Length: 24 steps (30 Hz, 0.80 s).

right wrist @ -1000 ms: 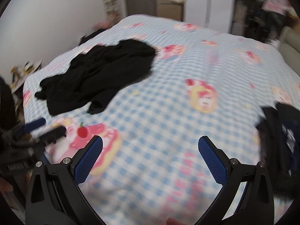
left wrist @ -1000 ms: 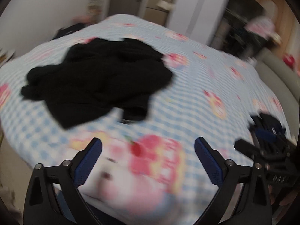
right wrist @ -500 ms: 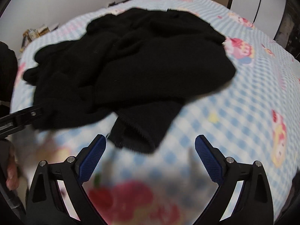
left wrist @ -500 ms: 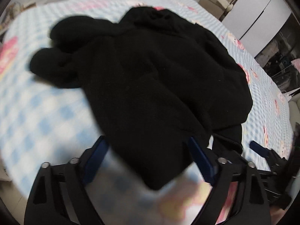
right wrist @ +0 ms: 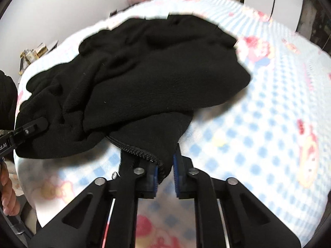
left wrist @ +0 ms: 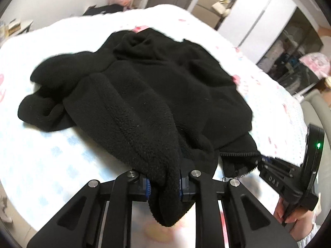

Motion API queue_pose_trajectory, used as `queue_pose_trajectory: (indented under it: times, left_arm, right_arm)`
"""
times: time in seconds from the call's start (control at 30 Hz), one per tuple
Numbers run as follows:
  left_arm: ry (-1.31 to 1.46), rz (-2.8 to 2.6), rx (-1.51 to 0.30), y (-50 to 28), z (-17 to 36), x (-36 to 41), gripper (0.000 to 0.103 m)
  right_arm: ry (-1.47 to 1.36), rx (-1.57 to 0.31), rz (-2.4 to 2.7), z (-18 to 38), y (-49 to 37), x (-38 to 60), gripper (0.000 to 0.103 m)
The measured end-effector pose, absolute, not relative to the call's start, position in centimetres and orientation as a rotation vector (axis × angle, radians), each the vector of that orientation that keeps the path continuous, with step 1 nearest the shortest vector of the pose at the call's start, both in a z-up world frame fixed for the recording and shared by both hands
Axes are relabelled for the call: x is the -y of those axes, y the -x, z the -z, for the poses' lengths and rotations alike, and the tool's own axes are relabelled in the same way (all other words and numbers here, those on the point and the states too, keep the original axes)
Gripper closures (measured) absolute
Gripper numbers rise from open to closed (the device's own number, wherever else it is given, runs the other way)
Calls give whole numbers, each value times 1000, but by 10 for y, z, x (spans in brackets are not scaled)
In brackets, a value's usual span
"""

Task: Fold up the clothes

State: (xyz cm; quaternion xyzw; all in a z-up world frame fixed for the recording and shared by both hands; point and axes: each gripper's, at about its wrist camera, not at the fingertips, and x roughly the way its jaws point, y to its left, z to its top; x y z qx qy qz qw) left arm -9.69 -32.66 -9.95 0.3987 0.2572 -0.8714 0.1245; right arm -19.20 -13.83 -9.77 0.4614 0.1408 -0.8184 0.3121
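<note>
A black fleece zip jacket [left wrist: 157,91] lies crumpled on a bed with a blue-checked cartoon sheet [left wrist: 41,157]. My left gripper [left wrist: 164,186] is shut on the jacket's near hem, a fold of fleece hanging between its blue pads. My right gripper [right wrist: 165,175] is shut on the hem corner beside the zipper [right wrist: 134,148]. The jacket [right wrist: 144,70] stretches away from both grippers. The right gripper also shows at the right edge of the left wrist view [left wrist: 289,177], and the left gripper at the left edge of the right wrist view [right wrist: 24,134].
The bed sheet [right wrist: 269,124] spreads to the right of the jacket. A white wardrobe [left wrist: 260,14] and a door stand behind the bed. Shelves with clutter [right wrist: 35,51] sit by the wall at the left.
Both grippers moved in from above the bed to the jacket's near edge and closed on it; a second ago both were open and empty.
</note>
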Motion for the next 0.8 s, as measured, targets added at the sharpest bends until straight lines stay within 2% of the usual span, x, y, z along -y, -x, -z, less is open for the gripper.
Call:
queue_pose_trajectory:
  times: [0.2,0.43,0.47,0.57,0.63,0.8]
  left_arm:
    - [-1190,2721,-637,81,63,269,86]
    - [-1215,2917,-491,83,30,172,86]
    - [-1229,2934,-470,88,28,157,86]
    - [-1296,2955,-441,98,33,122,86]
    - [-1344,2963,-434,102,40,102,86]
    - [-1429,2934,-519,89,59,88,86]
  right_arm:
    - [-1069,-297,2298,48,181,84,98]
    - [-1005,-136,2511,9,167,-33,100]
    - [-993,-121,2553,3,165,-49,102]
    - [-956,-151,2653,-18,164,-75,102]
    - [-976,-105,2632,-22,161,-96,102]
    - [-1066,-144,2481,4,133,-98,101]
